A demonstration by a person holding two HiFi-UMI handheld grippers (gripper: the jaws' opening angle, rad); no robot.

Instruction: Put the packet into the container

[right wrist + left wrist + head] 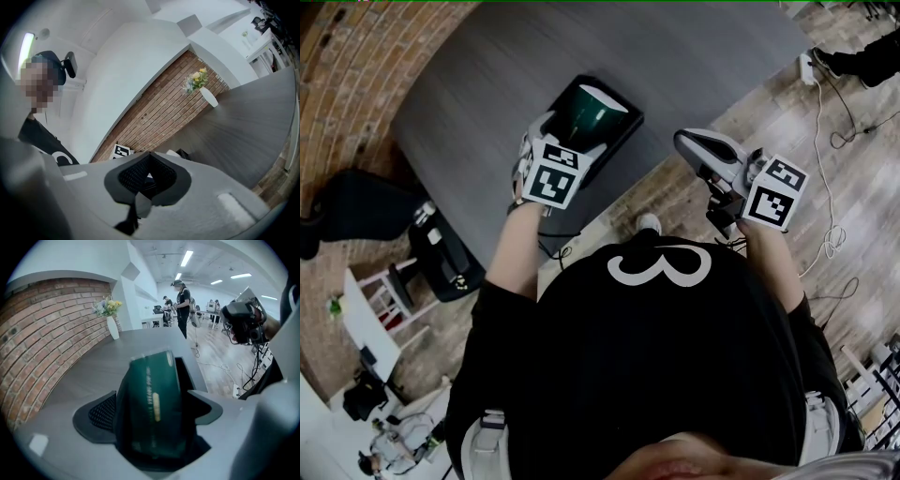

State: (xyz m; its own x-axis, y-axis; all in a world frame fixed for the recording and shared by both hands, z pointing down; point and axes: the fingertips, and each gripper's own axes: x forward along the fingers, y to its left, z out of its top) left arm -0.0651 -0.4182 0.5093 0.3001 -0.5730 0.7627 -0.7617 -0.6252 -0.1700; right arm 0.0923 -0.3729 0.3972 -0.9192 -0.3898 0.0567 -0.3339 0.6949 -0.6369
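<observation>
A dark green packet stands upright between the jaws of my left gripper, which is shut on it. In the head view the packet hangs over a black container on the grey table, with the left gripper at the container's near end. Part of the container shows just behind the packet. My right gripper is off the table's near edge, over the wooden floor. Its jaws meet with nothing between them.
A white vase of flowers stands far back on the table by the curved brick wall. Cables and a power strip lie on the floor at right. People stand in the distance. A black case sits left.
</observation>
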